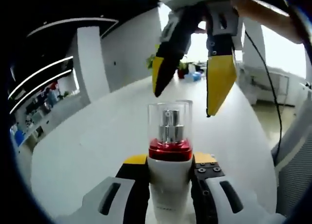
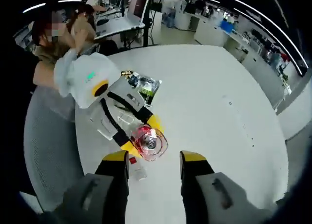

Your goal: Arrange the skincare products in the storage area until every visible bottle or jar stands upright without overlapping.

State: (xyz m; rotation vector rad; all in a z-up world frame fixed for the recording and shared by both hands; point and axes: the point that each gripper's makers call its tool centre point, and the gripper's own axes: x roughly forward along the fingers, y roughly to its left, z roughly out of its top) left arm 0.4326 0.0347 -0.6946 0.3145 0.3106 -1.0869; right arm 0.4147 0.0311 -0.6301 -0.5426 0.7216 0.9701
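Note:
A white bottle [image 1: 169,185] with a red collar, a silver pump and a clear cap stands between the jaws of my left gripper [image 1: 170,160], which is shut on its body. My right gripper [image 1: 184,102] hangs open just above and beyond the cap, its yellow fingertips [image 1: 219,77] apart and not touching it. In the right gripper view I look down on the clear cap of the bottle [image 2: 152,142], held by the left gripper [image 2: 142,134] over the table. The right gripper [image 2: 155,158] sits open right beside it with nothing between its fingers.
The round white table [image 2: 219,97] stretches wide to the right. A dark green packet [image 2: 146,86] and a small clear item [image 2: 139,171] lie near the left edge. A grey chair [image 2: 48,136] and a person [image 2: 63,43] are at the left.

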